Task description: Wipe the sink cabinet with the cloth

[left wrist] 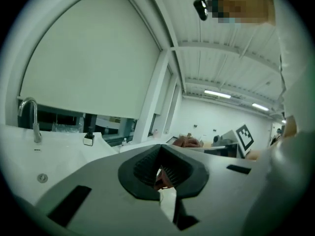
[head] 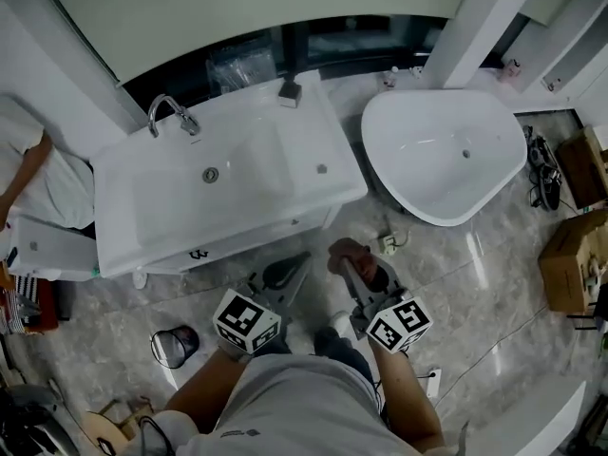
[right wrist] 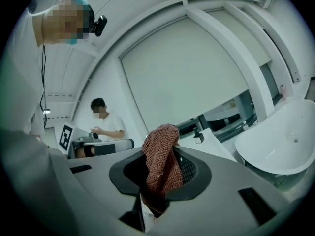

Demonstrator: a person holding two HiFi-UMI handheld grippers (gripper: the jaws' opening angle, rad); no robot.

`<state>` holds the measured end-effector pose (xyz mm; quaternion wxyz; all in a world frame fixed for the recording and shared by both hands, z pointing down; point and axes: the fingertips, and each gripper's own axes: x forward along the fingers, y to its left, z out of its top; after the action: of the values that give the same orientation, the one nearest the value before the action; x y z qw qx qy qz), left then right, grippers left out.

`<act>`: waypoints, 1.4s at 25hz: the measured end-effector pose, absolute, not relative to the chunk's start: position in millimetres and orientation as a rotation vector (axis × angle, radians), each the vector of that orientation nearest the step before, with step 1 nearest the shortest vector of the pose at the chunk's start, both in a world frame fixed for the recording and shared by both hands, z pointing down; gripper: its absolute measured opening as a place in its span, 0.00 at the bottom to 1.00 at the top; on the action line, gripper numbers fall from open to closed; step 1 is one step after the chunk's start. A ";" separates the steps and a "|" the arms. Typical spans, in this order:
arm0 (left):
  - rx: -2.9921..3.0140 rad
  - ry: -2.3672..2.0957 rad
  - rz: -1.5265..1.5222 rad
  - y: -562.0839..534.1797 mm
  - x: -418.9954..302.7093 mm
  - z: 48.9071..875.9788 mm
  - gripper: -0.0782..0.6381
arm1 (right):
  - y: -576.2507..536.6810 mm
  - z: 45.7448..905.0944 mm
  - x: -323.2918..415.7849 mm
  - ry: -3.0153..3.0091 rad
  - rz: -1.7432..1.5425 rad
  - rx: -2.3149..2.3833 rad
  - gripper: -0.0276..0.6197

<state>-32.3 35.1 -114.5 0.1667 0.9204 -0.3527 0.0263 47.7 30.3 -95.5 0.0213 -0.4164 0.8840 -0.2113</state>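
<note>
While the right gripper [head: 357,268] is pinching the reddish cloth [head: 346,252] between its jaws, with the knit fabric bunching up out of the pads [right wrist: 186,167], the left gripper [head: 297,261] is hovering beside it with jaws pressed together at the tips and nothing gripped. Both are pointing toward the front edge of the white sink cabinet [head: 255,233], near it but apart, the cloth lying just off the right front corner. A bathtub [head: 419,200] is crowding that corner, and a bin [head: 172,347] is standing on the floor [head: 475,283] to the left.
</note>
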 end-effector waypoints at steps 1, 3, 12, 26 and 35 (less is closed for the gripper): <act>2.612 -0.998 0.034 33.6 -34.5 -125.1 0.12 | 29.5 -107.1 44.5 2.740 -0.625 -1.281 0.16; 2.613 -1.010 -0.010 30.6 -40.1 -141.7 0.12 | 29.4 -126.0 39.3 2.746 -0.570 -1.268 0.16; 2.671 -0.990 -0.083 32.4 -51.7 -172.6 0.12 | 27.8 -148.4 29.3 2.725 -0.528 -1.310 0.16; 2.642 -1.023 -0.107 39.5 -61.4 -169.4 0.13 | 37.2 -161.3 30.7 2.698 -0.479 -1.347 0.16; 2.638 -1.032 -0.116 39.3 -70.6 -165.8 0.13 | 40.1 -164.3 29.4 2.708 -0.449 -1.375 0.16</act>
<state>-70.6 39.3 -165.8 0.1529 0.9196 -0.3597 -0.0404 29.4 40.1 -164.3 0.0357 -0.4475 0.8816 -0.1462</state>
